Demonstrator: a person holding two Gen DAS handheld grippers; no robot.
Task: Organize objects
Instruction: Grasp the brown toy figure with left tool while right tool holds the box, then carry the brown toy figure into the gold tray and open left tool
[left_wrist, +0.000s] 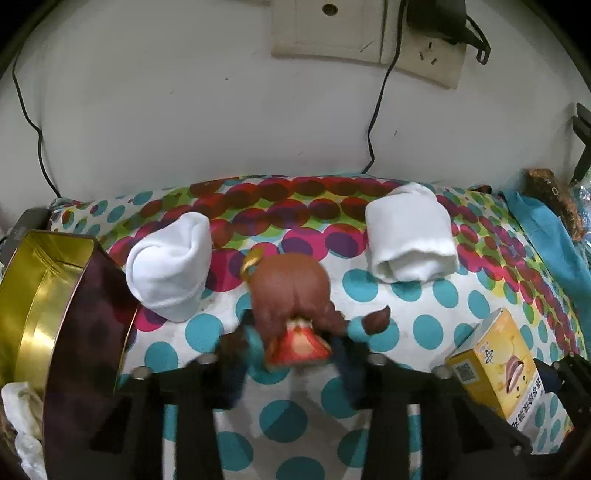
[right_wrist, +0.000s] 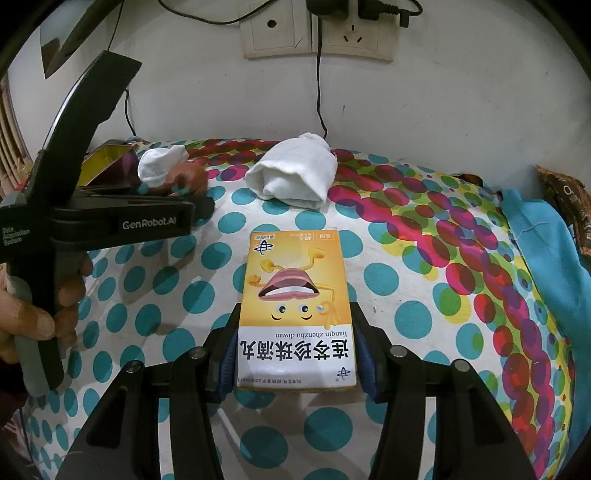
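Objects for sorting lie on a polka-dot cloth (left_wrist: 424, 306) against a white wall. From the left wrist camera, the left gripper (left_wrist: 295, 347) has its jaws clamped on a small brown-haired doll (left_wrist: 291, 291) in a red dress, which lies on the cloth with its head pointing away toward the wall. Just left of the doll sits a small rolled white sock (left_wrist: 168, 266), and beyond that an open gold-lined tin (left_wrist: 40, 295) at the cloth's left edge. A larger rolled white towel (left_wrist: 410, 236) lies to the right, well apart from the doll, and a yellow medicine box (left_wrist: 491, 365) shows at lower right. From the right wrist camera, the right gripper (right_wrist: 295, 350) has the near end of the yellow medicine box (right_wrist: 295, 302) between its jaws, its blue pads against the box's long sides; the box lies flat on the cloth. Farther back are the towel (right_wrist: 293, 175) and sock (right_wrist: 160, 164), with the doll (right_wrist: 184, 179) beside the sock. A hand (right_wrist: 33, 314) holds the left gripper's handle at the left edge.
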